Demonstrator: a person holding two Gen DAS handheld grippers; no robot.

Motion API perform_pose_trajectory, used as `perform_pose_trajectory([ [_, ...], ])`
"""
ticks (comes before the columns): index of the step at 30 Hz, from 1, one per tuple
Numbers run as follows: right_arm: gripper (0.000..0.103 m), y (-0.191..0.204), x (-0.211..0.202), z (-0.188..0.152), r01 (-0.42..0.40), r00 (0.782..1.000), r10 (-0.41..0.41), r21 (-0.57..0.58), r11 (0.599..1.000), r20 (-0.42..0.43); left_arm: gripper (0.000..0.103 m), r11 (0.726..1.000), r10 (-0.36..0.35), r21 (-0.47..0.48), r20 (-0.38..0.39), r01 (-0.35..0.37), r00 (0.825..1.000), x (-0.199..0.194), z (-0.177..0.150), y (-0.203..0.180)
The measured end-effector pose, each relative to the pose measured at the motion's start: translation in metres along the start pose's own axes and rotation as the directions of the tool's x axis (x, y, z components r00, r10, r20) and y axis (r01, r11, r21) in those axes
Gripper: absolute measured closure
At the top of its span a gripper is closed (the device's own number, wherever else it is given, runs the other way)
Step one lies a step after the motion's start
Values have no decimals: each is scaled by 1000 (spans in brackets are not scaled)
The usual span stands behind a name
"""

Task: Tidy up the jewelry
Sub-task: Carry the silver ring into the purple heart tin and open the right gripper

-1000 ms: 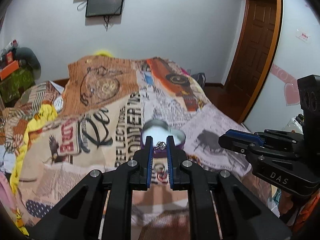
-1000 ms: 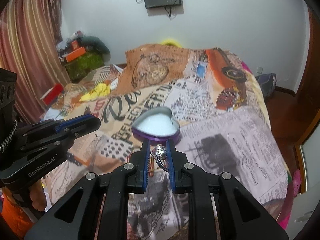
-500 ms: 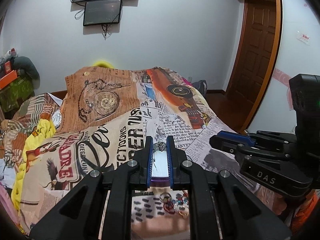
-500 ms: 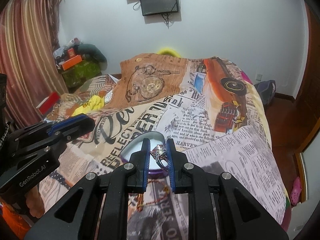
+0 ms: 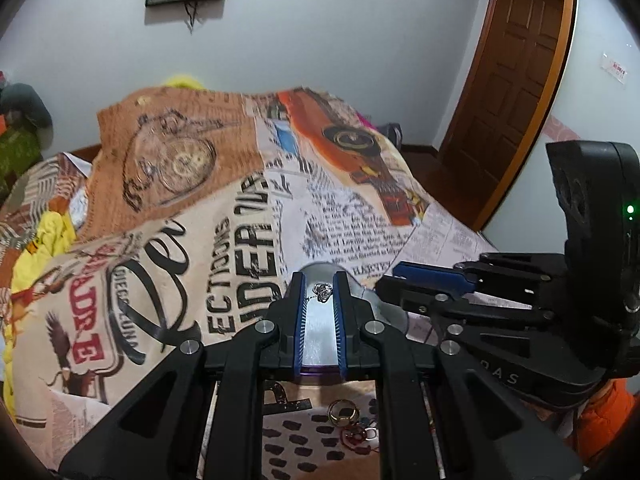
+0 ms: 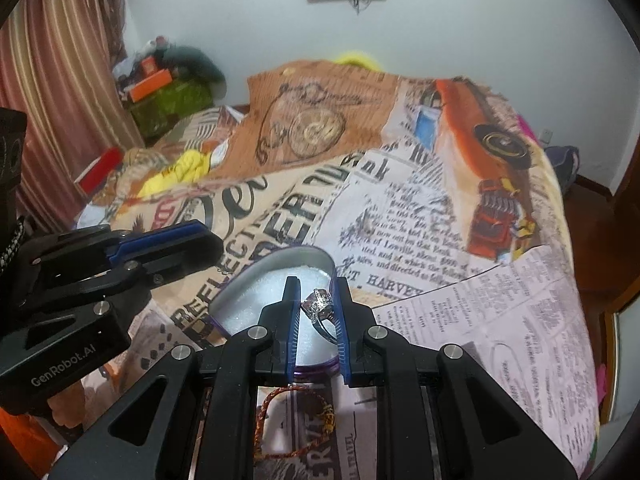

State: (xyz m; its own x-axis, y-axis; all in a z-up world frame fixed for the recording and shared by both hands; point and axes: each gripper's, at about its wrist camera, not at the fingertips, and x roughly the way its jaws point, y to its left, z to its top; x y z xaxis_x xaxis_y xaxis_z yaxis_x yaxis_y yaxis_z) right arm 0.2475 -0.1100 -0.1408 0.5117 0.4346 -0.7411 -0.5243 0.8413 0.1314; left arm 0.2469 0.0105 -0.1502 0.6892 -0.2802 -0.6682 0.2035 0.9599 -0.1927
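Observation:
A heart-shaped purple tin (image 6: 276, 276) with a white lining lies on the bed. My right gripper (image 6: 316, 300) is shut on a silver ring with a stone (image 6: 318, 305) and holds it over the tin. My left gripper (image 5: 319, 290) is shut on a small silver pendant on a thin chain (image 5: 323, 292), also over the tin (image 5: 320, 332). The right gripper shows at the right of the left wrist view (image 5: 424, 280). The left gripper shows at the left of the right wrist view (image 6: 168, 244).
Loose jewelry lies on the printed blanket (image 5: 168, 288) in front of the tin: a gold ring (image 5: 343, 413), red pieces (image 5: 356, 436), and a braided orange bracelet (image 6: 288, 424). A wooden door (image 5: 512, 80) stands at the right. Clutter (image 6: 168, 84) and a curtain (image 6: 52, 88) stand at the left.
Both grippers have moved forward and down over the tin, each with its piece still held. The tin now sits directly under both pairs of fingertips.

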Motion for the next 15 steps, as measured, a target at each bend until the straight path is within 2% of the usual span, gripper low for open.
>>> perform_pose_trajectory([
  [8,88,0,18,-4,-28,998,26,-23,999,-57,91,999,-38,-8,-70,37,997,22,-8,6],
  [15,88,0,24,-6,-45,996,41,-41,998,-80,91,999,-33,-12,-98,32,995,28,-13,10],
])
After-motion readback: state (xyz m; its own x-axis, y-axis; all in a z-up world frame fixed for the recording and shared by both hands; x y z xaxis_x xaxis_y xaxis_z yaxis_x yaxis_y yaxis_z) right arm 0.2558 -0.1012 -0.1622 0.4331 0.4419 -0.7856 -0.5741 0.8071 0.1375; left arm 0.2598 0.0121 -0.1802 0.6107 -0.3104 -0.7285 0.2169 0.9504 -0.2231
